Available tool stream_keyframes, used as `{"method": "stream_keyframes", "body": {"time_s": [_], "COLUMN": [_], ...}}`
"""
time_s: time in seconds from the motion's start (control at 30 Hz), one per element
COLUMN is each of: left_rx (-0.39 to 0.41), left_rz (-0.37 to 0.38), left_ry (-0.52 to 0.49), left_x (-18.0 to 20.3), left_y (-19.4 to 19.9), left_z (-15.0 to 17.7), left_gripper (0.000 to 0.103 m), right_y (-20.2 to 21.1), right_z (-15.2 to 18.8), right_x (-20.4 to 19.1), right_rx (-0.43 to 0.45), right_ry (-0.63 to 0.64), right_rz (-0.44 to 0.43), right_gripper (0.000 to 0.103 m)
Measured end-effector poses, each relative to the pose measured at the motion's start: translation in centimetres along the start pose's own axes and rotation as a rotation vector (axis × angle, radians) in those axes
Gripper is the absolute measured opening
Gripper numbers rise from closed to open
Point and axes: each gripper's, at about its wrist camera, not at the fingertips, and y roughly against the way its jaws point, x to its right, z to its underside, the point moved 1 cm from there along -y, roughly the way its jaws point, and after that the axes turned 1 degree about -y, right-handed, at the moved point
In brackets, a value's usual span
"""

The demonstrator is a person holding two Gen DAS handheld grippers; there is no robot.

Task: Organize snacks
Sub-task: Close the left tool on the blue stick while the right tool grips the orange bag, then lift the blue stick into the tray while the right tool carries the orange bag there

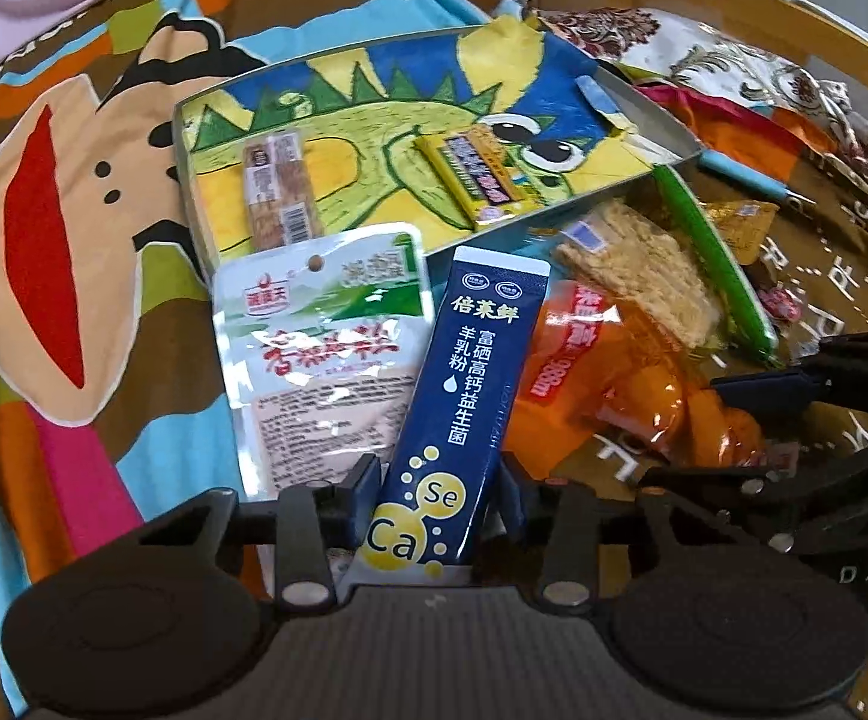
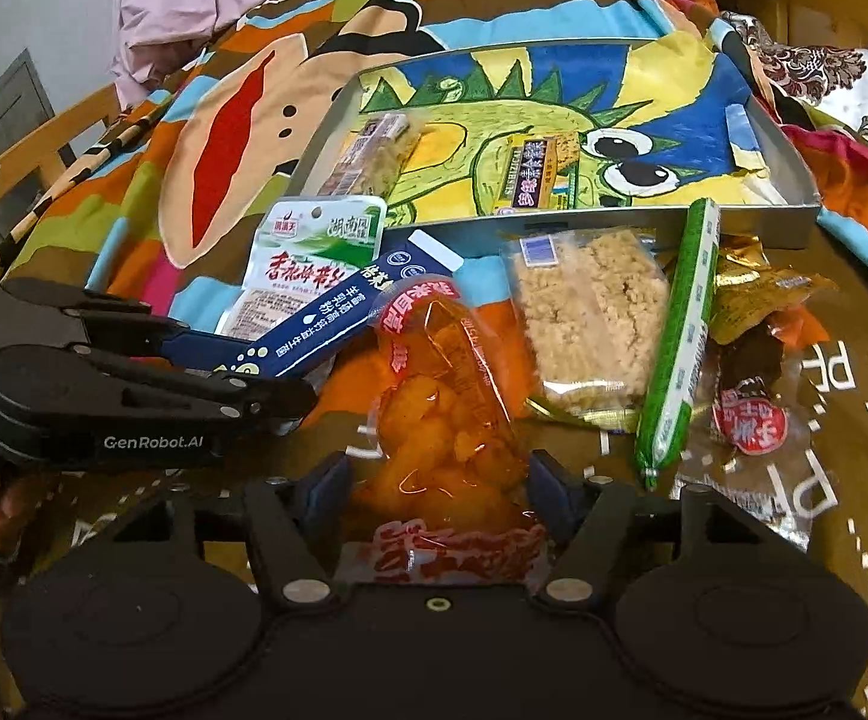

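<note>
My left claw (image 1: pixel 439 504) pinches the blue sachet (image 1: pixel 463 396), long axis pointing at the tray (image 1: pixel 667 120) directly ahead; right claw (image 2: pixel 439 498) straddles the orange pouch (image 2: pixel 445 408).

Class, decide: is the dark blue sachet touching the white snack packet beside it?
Touching. In the left wrist view the dark blue sachet lies across the white snack packet, its left edge overlapping the packet's right side.

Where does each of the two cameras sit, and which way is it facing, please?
Left wrist: behind the left claw, looking down along it at the navy sachet it grips and the tray beyond; the right claw's fingers show.
Right wrist: behind the right claw, around the orange pouch; the left claw shows.
Shared: sachet, pouch, tray, green stick.
</note>
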Motion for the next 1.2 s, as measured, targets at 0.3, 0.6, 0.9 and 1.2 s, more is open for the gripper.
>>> {"method": "stream_keyframes", "body": {"time_s": [0.3,0.6,0.9,1.2], "left_rx": [-0.020,-0.018,0.018,0.219], "left_rz": [0.009,0.057,0.105,0.073], "left_ry": [-0.020,0.020,0.194,0.279], "left_x": [0.4,0.7,0.7,0.3], "left_y": [-0.7,-0.4,2.9,7.6], "left_z": [-0.2,-0.3,-0.2,-0.6], "left_gripper": [0.055,0.039,0.036,0.036], "right_y": [0.1,0.7,3.9,7.4], "right_z": [0.4,0.6,1.7,1.0], "right_x": [-0.3,-0.3,-2.3,-2.2], "right_rx": [-0.030,-0.014,0.088,0.279], "right_ry": [0.028,0.021,0.198,0.221], "right_rz": [0.013,0.026,0.108,0.146], "right_gripper": [0.075,0.066,0.065,0.065]}}
